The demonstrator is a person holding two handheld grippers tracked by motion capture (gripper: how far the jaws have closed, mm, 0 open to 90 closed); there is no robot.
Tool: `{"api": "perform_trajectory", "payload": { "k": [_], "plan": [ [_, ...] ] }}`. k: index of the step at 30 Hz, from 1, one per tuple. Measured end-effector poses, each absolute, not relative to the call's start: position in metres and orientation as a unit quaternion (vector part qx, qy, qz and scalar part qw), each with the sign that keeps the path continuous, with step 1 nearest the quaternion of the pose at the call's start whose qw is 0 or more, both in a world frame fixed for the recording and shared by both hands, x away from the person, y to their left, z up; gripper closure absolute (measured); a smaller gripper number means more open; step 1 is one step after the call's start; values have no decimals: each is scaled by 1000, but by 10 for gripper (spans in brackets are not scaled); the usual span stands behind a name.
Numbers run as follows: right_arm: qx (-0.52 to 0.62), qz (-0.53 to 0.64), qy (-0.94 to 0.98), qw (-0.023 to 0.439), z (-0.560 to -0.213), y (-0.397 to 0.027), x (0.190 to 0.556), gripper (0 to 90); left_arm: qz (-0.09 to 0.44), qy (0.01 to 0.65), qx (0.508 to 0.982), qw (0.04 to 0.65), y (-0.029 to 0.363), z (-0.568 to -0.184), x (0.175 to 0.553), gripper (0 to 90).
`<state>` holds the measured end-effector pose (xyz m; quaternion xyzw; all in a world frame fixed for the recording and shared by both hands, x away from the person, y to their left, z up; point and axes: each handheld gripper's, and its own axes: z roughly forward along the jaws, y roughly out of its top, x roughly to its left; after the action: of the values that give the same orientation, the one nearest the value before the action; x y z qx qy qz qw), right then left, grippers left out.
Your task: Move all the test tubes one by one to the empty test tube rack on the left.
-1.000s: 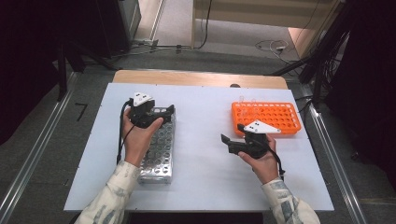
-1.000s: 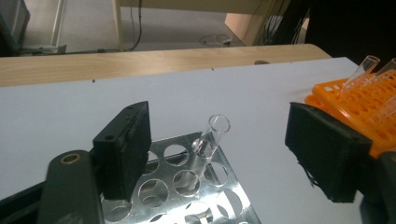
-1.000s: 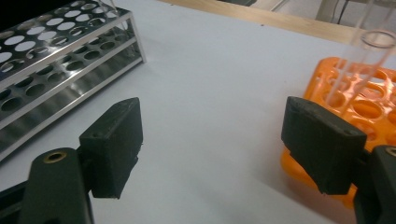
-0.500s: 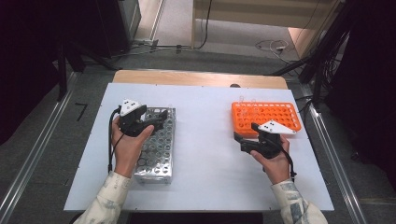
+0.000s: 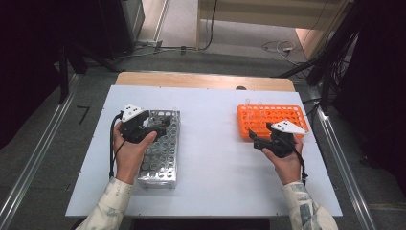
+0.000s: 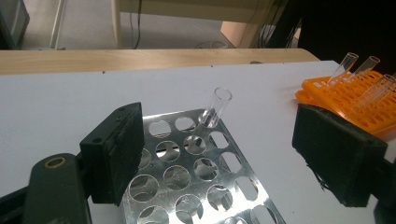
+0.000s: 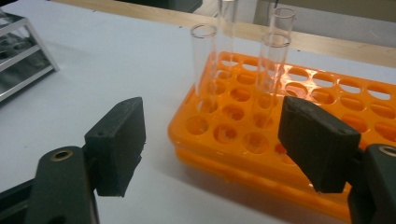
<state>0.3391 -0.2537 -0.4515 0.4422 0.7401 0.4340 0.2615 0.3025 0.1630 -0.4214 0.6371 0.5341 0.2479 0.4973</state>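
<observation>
Tubes (image 7: 273, 70) stand upright in the near-left holes of the orange rack (image 5: 253, 125) at the right of the high view; one more tube (image 6: 212, 112) leans in the far end of the metal rack (image 5: 163, 163) at the left. Right gripper (image 5: 257, 139) sits just beside the orange rack, its jaws wide, just now closing slightly, nothing between them. Left gripper (image 5: 165, 125) hovers over the metal rack, jaws wide and empty.
</observation>
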Motion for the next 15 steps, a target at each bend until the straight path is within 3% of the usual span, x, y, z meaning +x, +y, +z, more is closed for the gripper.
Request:
{"api": "perform_trajectory", "payload": {
  "k": [15],
  "plan": [
    [473,402,726,297,-467,-261,374,326,248,532,644,490,161,-426,305,160]
  ]
}}
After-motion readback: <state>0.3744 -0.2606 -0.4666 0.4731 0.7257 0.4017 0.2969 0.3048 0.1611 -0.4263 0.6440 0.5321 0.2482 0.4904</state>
